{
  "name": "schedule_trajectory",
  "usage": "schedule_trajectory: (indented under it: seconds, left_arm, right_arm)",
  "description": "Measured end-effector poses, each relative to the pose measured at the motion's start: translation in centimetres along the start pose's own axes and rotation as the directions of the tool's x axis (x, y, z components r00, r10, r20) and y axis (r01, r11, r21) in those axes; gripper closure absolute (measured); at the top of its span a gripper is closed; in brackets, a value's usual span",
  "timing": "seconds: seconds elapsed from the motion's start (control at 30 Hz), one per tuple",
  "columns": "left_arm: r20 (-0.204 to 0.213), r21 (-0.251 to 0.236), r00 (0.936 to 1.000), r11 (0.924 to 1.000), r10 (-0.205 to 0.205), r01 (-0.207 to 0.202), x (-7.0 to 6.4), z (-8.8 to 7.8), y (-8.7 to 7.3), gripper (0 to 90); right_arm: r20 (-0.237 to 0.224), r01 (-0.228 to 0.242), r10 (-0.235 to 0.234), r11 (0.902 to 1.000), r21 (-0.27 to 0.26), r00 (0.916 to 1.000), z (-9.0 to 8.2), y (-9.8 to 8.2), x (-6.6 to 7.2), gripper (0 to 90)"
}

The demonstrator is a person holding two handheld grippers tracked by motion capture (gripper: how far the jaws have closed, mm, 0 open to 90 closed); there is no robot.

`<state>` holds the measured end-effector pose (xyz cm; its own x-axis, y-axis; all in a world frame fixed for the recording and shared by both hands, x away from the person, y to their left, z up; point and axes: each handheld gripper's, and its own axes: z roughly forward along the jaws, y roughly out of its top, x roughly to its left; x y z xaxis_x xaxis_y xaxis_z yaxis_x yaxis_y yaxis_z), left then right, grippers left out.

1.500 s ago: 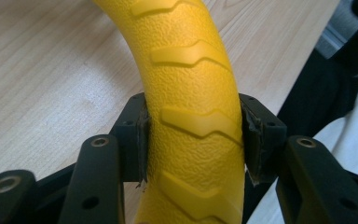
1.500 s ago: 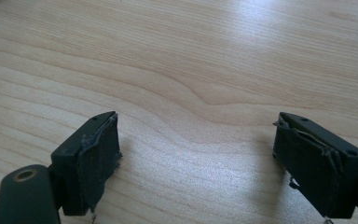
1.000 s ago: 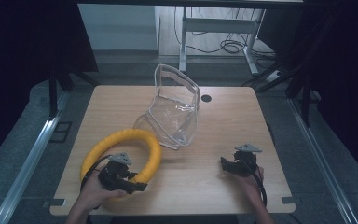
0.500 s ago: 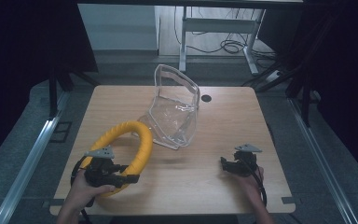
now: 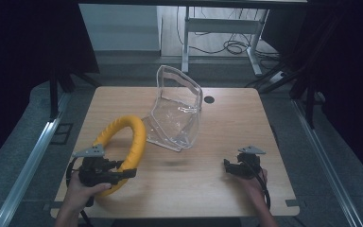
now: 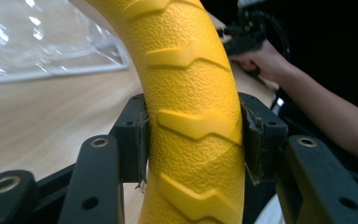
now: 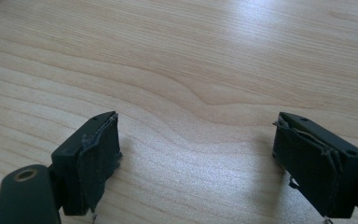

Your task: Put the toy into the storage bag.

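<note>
Between the left gripper (image 6: 193, 140) jaws, a pebbled, chevron-ribbed yellow ring (image 6: 191, 84)

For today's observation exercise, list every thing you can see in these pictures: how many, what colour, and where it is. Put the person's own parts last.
Ring: one, yellow with raised tread ridges, tilted up off the left part of the table, clamped in the left gripper.
Clear container: one, see-through plastic, on the middle of the table toward the far edge, just right of the ring.
Table: one, light wood, with a small dark hole near its far edge.
Desk frame: one, pale metal legs, on the floor beyond the table, with dark cables beside it.
Left gripper: one, black, near left, shut on the ring.
Right gripper: one, black, near right, jaws open over bare wood.
Hands: two, one on each gripper.
</note>
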<state>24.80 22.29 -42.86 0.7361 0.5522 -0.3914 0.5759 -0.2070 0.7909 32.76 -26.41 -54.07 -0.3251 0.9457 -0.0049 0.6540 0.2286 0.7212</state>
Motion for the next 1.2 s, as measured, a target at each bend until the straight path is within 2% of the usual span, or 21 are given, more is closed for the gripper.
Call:
schedule_trajectory:
  seconds: [0.1,0.27,0.3,0.33,0.47,0.6,0.77,0.8,0.87,0.97,1.2]
  left_arm:
    - [-0.012,-0.058,0.9999,0.9983,-0.011,0.01,0.3,-0.9,0.0,50.0]
    - [-0.04,-0.135,0.999,0.9908,-0.018,0.013,0.6,-2.3,-0.1,50.0]
    - [-0.04,-0.135,0.999,0.9908,-0.018,0.013,0.6,-2.3,-0.1,50.0]
    - [-0.052,-0.155,0.9985,0.9879,-0.02,0.011,0.7,-2.6,-0.1,50.0]
    - [-0.058,-0.189,0.9979,0.9817,-0.029,0.018,0.9,-3.3,-0.2,50.0]
    - [-0.076,-0.215,0.9967,0.9766,-0.031,0.014,1.0,-3.7,-0.2,50.0]
    - [-0.088,-0.258,0.9954,0.966,-0.038,0.015,1.0,-4.2,-0.2,50.1]
    - [-0.088,-0.258,0.9954,0.966,-0.038,0.015,1.0,-4.2,-0.2,50.1]
    - [-0.089,-0.286,0.9949,0.9579,-0.049,0.022,1.1,-4.5,-0.2,50.1]
    - [-0.094,-0.307,0.994,0.9514,-0.055,0.024,1.0,-4.8,-0.2,50.1]
    - [-0.071,-0.36,0.9954,0.9324,-0.064,0.034,0.6,-4.8,0.3,50.0]
  right_arm:
    - [0.0,0.0,0.0,1.0,0.0,1.0,0.0,0.0,0.0,14.6]
    - [0.0,0.0,0.0,1.0,0.0,1.0,0.0,0.0,0.0,14.6]
    - [0.0,0.0,0.0,1.0,0.0,1.0,0.0,0.0,0.0,14.6]
    - [0.0,0.0,0.0,1.0,0.0,1.0,0.0,0.0,0.0,14.6]
    - [0.001,-0.001,0.001,1.0,0.0,1.0,0.0,0.0,0.0,14.7]
    - [0.001,-0.001,0.001,1.0,0.0,1.0,0.0,0.0,0.0,14.7]
    - [0.001,-0.001,0.001,1.0,0.0,1.0,0.0,0.0,0.0,14.7]
    - [0.001,-0.001,0.001,1.0,0.0,1.0,0.0,0.0,0.0,14.7]
    - [0.001,-0.001,0.001,1.0,0.0,1.0,0.0,0.0,0.0,14.7]
    - [0.001,-0.001,0.001,1.0,0.0,1.0,0.0,0.0,0.0,14.7]
    - [0.001,-0.001,0.001,1.0,0.0,1.0,0.0,0.0,0.0,14.7]
